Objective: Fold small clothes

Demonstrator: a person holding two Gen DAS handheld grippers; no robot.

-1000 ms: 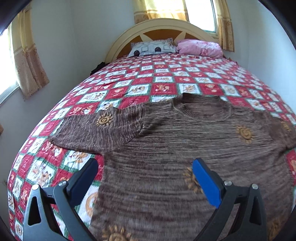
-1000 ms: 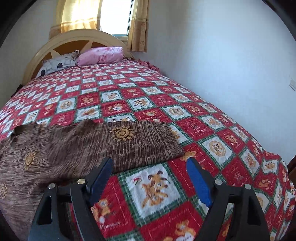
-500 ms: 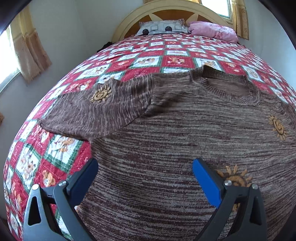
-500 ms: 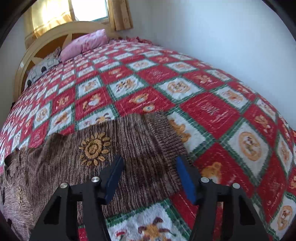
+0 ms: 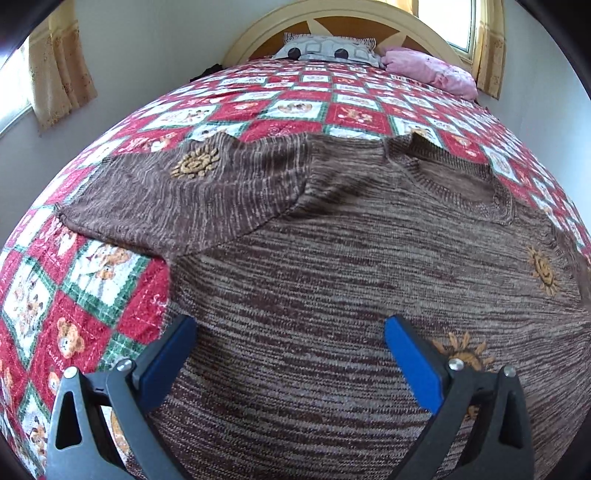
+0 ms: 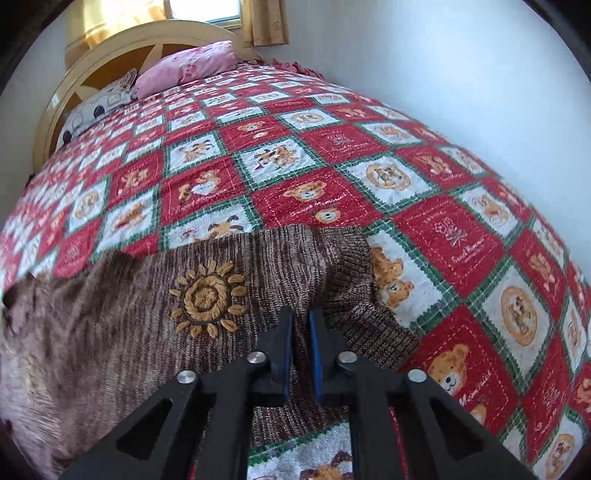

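Lying flat on the bed, front up: brown knit sweater (image 5: 332,280), spread across the red, white and green teddy-bear quilt (image 6: 332,155). Collar points toward the headboard (image 5: 332,22). Gold sun motifs embroidered on sleeves and body.

Right gripper (image 6: 302,332): jaws nearly closed, pinching a raised fold of the right sleeve (image 6: 258,280) near its cuff. Fabric puckers up into a ridge between the blue pads; cuff edge lies just beside, on the quilt. One sun motif sits just left of the grip point.

Left gripper (image 5: 288,347): jaws wide open, hovering low over the left side of the sweater body, below the armpit. Left finger sits over the sweater's side edge where it meets the quilt, right finger over the body near a sun motif. Can't tell if the tips touch the fabric. Nothing gripped.

Left sleeve (image 5: 184,192) lies stretched out sideways, flat, apart from the left gripper.

Surroundings: grey patterned pillow (image 5: 325,48) and pink pillow (image 6: 188,66) against the headboard, yellow curtains (image 5: 59,74) at the windows, pale walls on both sides of the bed.
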